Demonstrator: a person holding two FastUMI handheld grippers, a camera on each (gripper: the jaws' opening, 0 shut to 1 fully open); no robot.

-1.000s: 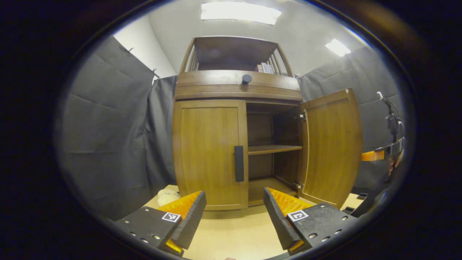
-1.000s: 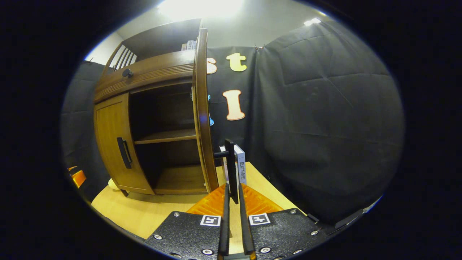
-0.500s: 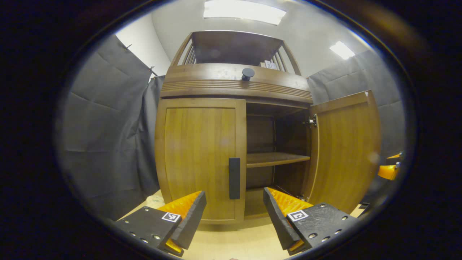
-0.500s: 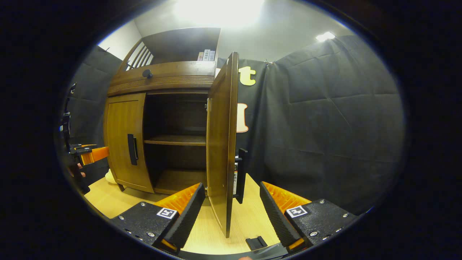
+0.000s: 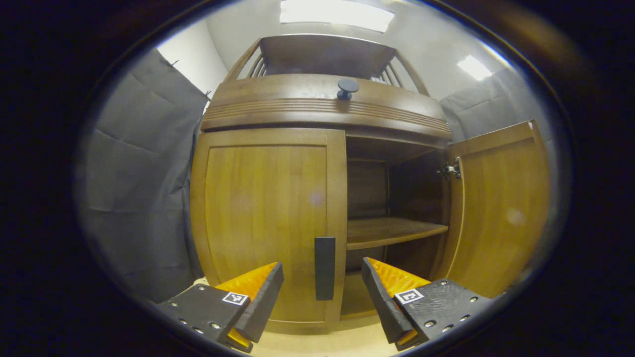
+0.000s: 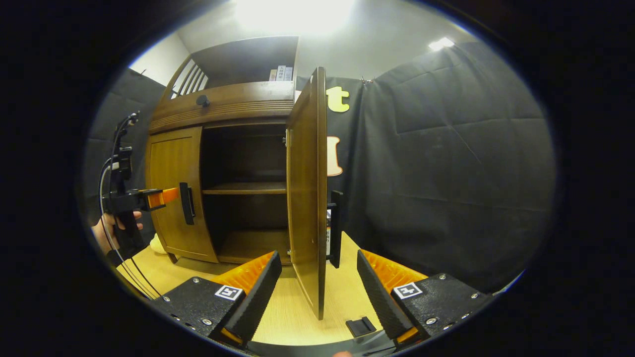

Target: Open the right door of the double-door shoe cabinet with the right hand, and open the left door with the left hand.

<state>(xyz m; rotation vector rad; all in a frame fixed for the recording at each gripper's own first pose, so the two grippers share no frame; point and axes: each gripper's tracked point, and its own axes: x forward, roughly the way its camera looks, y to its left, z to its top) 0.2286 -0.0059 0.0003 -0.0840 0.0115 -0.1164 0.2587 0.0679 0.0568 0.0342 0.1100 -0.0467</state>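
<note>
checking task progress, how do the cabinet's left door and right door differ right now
The left door is shut flush with the cabinet; the right door stands swung wide, baring the shelf. The left gripper straddles the left door's handle, open; the right door's handle is free. Both are brown wood.

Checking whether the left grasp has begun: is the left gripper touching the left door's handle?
Apart. In the left gripper view the left gripper is open, its fingers either side of the left door's handle with gaps showing.

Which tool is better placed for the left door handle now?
Left. The left tool is open with the left door handle between its fingers, and the left door is shut. The right tool sits open astride the opened right door.
</note>
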